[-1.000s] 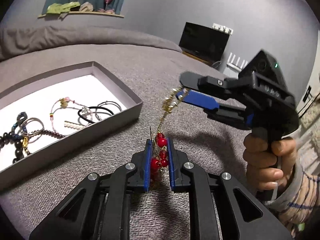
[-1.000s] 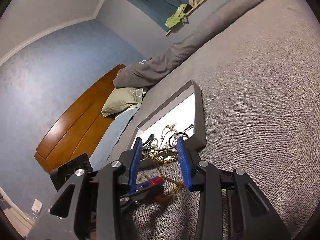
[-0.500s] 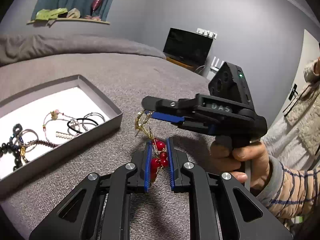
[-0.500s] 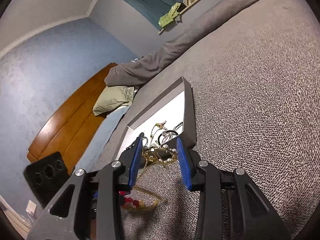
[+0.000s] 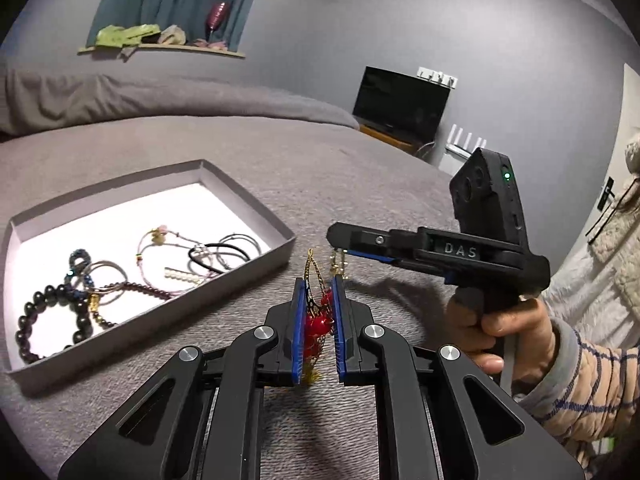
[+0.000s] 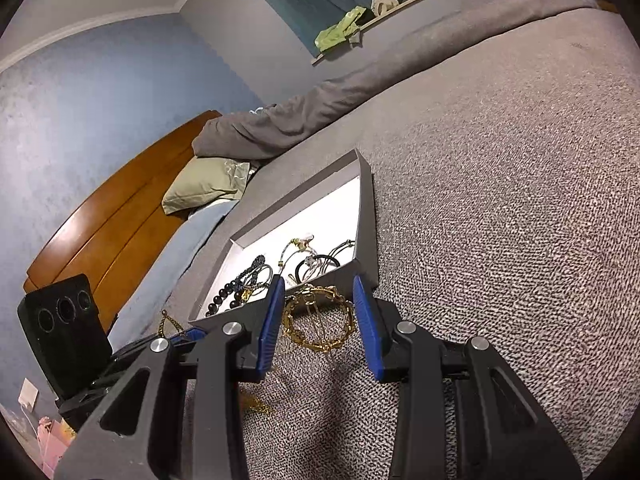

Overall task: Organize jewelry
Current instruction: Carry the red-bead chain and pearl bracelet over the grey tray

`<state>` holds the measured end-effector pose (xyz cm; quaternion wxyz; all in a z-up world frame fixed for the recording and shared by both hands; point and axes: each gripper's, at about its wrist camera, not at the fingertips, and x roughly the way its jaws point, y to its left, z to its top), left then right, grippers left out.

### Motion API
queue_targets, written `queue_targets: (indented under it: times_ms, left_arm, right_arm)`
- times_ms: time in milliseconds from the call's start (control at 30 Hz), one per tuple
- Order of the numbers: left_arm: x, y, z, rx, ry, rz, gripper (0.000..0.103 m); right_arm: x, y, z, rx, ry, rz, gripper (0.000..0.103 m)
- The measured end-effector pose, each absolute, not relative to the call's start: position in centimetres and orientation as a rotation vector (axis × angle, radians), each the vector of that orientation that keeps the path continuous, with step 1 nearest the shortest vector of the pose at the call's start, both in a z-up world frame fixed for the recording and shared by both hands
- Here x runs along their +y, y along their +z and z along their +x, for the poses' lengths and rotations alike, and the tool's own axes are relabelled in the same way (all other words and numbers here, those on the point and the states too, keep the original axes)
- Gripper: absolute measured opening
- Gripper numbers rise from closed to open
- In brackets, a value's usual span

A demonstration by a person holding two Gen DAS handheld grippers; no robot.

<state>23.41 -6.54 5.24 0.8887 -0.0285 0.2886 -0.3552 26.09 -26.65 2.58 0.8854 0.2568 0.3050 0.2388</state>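
My left gripper [image 5: 318, 284] is shut on a red bead and gold chain piece [image 5: 316, 322], held above the grey bedspread. My right gripper [image 6: 320, 288] holds a gold chain bracelet [image 6: 320, 324] stretched between its blue pads, just in front of the near corner of the grey jewelry box [image 6: 366, 224]. In the left wrist view the right gripper [image 5: 340, 242] comes in from the right, the gold chain [image 5: 338, 266] hanging from its tips beside the box [image 5: 256, 208]. Several bracelets and hair ties [image 5: 168, 256] lie inside the box.
Grey bedspread [image 6: 500, 208] spreads all around. A pillow [image 6: 208, 184] and wooden headboard [image 6: 116, 220] lie past the box. A TV [image 5: 400, 100] stands at the far wall. The person's hand and sleeve [image 5: 552, 344] are at the right.
My right gripper has swung closer to the box corner with the gold bracelet. My left gripper has turned more level, still on the red bead piece; the chains now hang apart.
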Motion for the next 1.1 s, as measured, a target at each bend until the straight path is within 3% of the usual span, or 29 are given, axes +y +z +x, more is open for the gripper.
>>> queue_targets:
  times_ms: [1100]
  left_arm:
    - [-2.2, 7.6, 23.9, 0.527, -0.615, -0.085, 0.01]
  right_arm:
    - [-20.8, 5.3, 26.2, 0.587, 0.573, 0.423, 0.036]
